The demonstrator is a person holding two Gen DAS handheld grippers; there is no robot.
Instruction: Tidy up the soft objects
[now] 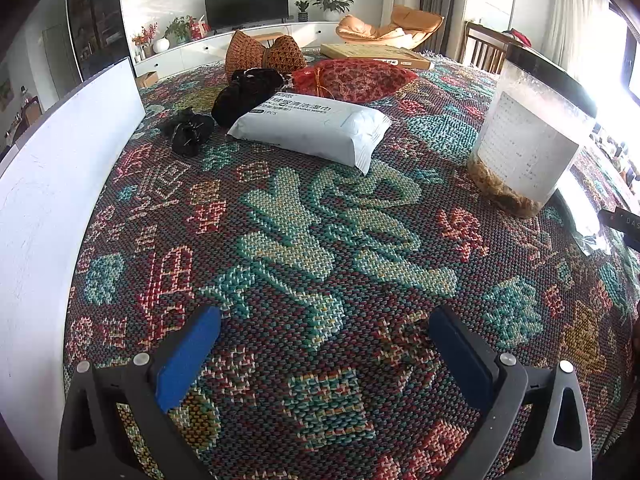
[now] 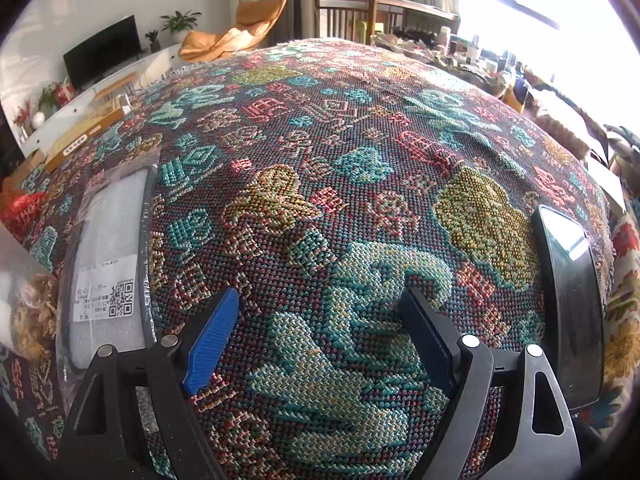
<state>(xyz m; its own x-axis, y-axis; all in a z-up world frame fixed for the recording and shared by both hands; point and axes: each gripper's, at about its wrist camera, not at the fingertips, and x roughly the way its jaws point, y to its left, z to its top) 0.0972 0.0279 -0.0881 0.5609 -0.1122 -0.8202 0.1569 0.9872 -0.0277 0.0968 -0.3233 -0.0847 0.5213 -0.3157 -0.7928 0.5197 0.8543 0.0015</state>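
Note:
In the left wrist view, a white pack of wet wipes (image 1: 316,128) lies on the patterned cloth, far ahead of my open, empty left gripper (image 1: 324,332). Behind it lie a black fabric bundle (image 1: 246,94), a small black scrunchie-like piece (image 1: 188,130), a red patterned pouch (image 1: 356,78) and two brown woven cushions (image 1: 260,54). In the right wrist view, my right gripper (image 2: 320,316) is open and empty over bare cloth. A plastic-wrapped grey pad with a QR label (image 2: 108,264) lies to its left.
A white board (image 1: 52,184) stands along the table's left edge. A clear jar with a black lid (image 1: 528,136) stands at the right, also at the left edge of the right view (image 2: 24,312). A flat cardboard box (image 1: 374,54) lies at the back. A black phone (image 2: 572,300) lies right.

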